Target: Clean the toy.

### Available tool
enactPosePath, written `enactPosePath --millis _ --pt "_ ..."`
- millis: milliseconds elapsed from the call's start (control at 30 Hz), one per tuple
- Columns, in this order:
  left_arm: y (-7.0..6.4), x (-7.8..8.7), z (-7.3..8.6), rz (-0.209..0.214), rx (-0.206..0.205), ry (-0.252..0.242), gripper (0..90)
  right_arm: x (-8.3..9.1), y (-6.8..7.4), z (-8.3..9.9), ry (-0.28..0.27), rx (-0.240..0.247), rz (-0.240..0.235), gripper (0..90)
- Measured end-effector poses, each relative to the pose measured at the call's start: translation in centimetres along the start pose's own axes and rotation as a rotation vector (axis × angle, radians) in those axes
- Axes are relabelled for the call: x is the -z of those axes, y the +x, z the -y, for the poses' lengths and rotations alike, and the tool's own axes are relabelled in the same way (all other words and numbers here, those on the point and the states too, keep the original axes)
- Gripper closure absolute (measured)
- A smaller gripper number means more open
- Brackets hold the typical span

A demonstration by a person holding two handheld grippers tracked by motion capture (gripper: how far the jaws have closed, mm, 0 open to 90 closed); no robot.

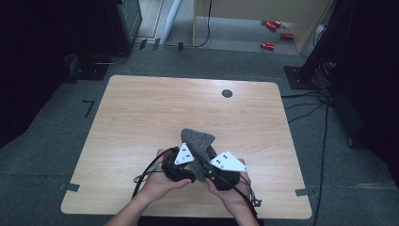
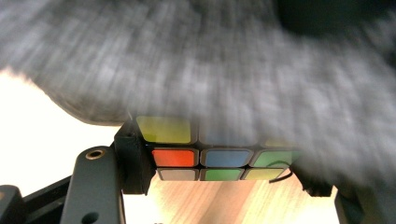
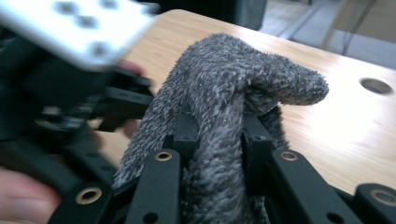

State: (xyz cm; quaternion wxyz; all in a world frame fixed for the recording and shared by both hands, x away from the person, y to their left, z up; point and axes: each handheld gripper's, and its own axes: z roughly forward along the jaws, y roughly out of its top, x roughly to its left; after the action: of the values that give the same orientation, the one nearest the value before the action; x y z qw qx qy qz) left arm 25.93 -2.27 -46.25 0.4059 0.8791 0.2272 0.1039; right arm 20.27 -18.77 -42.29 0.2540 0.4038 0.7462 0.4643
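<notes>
A colourful puzzle cube [image 2: 201, 157] sits between the two black jaws of my left gripper [image 2: 219, 163], which is shut on it. A grey fuzzy cloth [image 2: 196, 60] drapes over the cube's top and hides its upper rows. My right gripper [image 3: 217, 135] is shut on a fold of that cloth [image 3: 233, 84], which bulges above its jaws. From above, both grippers meet near the table's front middle: the left gripper [image 1: 182, 162] and the right gripper [image 1: 214, 170] almost touch, and the cloth [image 1: 198, 141] rises between them. The cube is hidden there.
The wooden table [image 1: 141, 113] has a round cable hole [image 1: 227, 93] at its far right. Red cans [image 1: 272, 27] lie on the floor beyond it. Dark stands and cables [image 1: 320, 89] flank the right side.
</notes>
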Motion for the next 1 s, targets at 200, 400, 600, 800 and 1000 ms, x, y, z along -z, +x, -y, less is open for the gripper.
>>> enactPosePath --millis 200,400,600,800,1000 --pt "-0.9 -0.1 -0.2 0.0 -0.043 0.007 35.0 -0.2 -0.2 -0.3 0.012 0.014 0.017 74.1" --pt "0.7 -0.1 0.3 -0.013 0.005 0.012 35.0 -0.1 -1.5 0.3 0.037 -0.056 -0.007 76.4" --pt "-0.4 -0.4 0.2 0.005 -0.02 0.012 35.0 -0.7 0.6 0.0 0.025 0.019 -0.019 75.2" --pt "0.1 -0.2 0.2 -0.005 -0.019 0.013 35.0 -0.6 -1.4 0.5 0.022 -0.04 0.037 75.7" --pt "0.3 0.0 0.2 -0.005 0.002 0.0 35.0 -0.2 -0.1 0.0 0.017 -0.004 0.012 75.7"
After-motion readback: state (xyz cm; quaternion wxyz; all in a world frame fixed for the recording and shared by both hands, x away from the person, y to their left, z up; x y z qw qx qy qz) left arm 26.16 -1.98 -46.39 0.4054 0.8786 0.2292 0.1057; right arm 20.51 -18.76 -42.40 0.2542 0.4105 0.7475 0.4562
